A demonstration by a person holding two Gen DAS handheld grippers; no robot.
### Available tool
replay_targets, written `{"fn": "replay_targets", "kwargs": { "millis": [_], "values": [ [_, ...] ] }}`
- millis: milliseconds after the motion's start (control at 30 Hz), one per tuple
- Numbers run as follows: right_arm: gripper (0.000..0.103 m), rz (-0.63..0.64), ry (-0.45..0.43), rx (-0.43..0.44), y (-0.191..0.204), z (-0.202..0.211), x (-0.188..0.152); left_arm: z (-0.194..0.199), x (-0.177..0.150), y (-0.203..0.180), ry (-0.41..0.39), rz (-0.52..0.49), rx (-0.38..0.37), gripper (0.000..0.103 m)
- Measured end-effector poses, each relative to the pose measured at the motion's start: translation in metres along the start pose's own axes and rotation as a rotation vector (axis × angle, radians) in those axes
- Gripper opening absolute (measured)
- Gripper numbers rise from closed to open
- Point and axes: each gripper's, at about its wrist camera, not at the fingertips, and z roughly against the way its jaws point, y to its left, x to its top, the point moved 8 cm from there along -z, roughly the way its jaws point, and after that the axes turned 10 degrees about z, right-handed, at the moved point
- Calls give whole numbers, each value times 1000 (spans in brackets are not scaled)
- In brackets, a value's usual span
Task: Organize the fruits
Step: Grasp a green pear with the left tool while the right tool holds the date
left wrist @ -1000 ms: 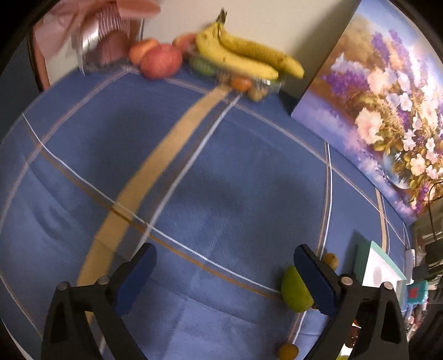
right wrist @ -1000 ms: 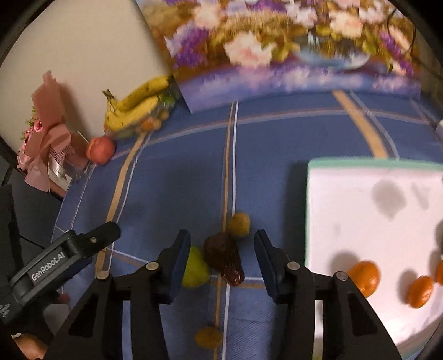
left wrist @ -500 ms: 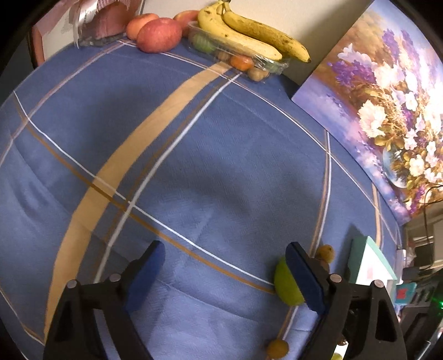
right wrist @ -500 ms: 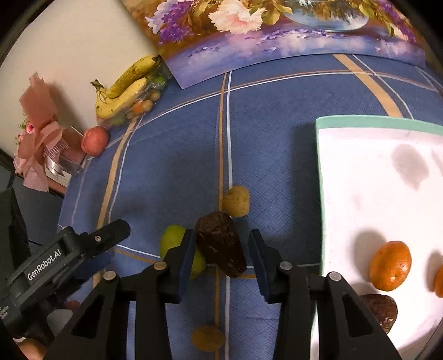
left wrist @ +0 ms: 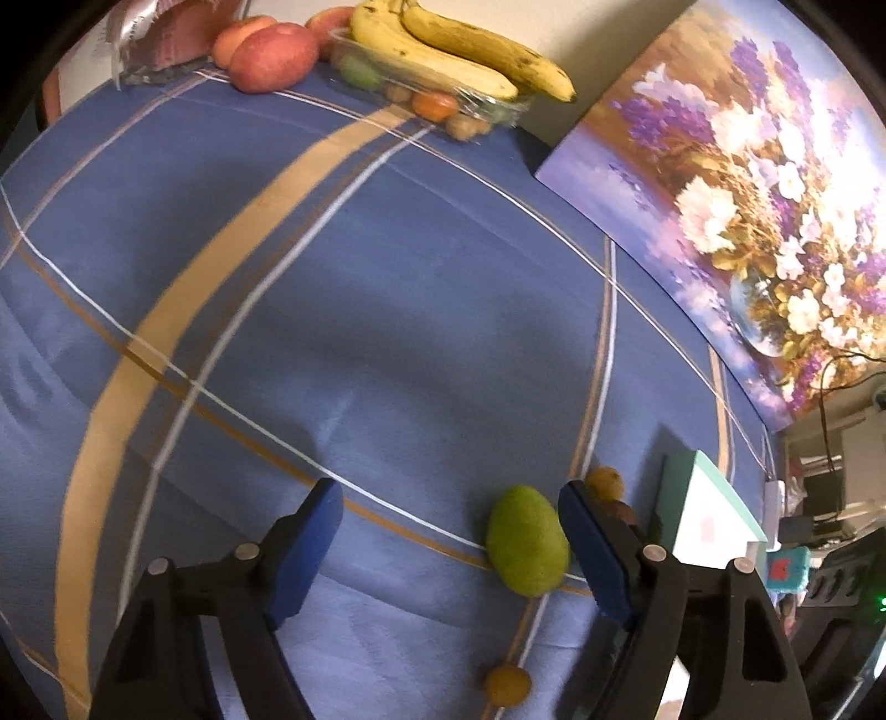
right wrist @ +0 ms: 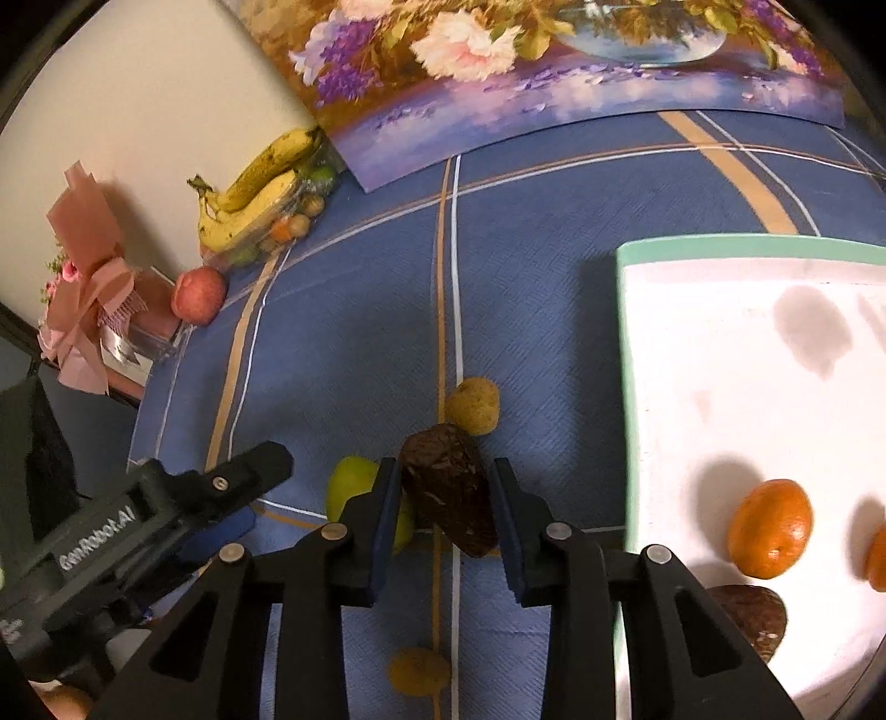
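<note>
Between right gripper [right wrist: 446,507] pads: dark brown fruit [right wrist: 449,488], straddled, grip unconfirmed.
Left gripper [left wrist: 449,545]: wide open, empty.
Risk: nudging green fruit [right wrist: 354,487], touching left pad.

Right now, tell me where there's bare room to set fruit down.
Free: the tray's white floor beyond the orange, and blue cloth between the bananas and green fruit. Crowded: around the dark fruit.
</note>
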Motion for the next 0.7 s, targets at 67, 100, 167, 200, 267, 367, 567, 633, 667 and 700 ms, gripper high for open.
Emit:
{"fn": "replay_targets", "kwargs": {
  "millis": [67, 100, 167, 200, 267, 367, 567, 633, 667, 700],
  "values": [
    [23, -11, -24, 1, -4, 11, 5, -2, -3, -5, 13, -12, -10, 80],
    [20, -12, -31, -2, -5, 15, 6, -4, -6, -9, 23, -19, -20, 79],
    [20, -6, -40, -17, -8, 24, 8, -8, -10, -15, 43, -28, -35, 71],
    [20, -6, -42, -20, -9, 26, 8, -8, -12, -17, 46, -32, -33, 70],
    [20, -10, -37, -23, -12, 26, 7, -10, -14, -21, 43, -53, -16, 65],
    [20, -30, -21, -26, -17, 23, 3, -15, -19, -26, 54, -77, -11, 53],
    [20, -42, -18, -25, -22, 26, 2, -20, -27, -33, 83, -82, -51, 39],
    [20, -39, -15, -14, -21, 25, 1, -20, -28, -35, 80, -91, -45, 39],
    [20, -40, -13, -10, -20, 25, 1, -18, -27, -33, 74, -84, -43, 39],
    [21, -42, -11, -8, -19, 24, 1, -17, -26, -31, 67, -80, -38, 39]
  ]
}}
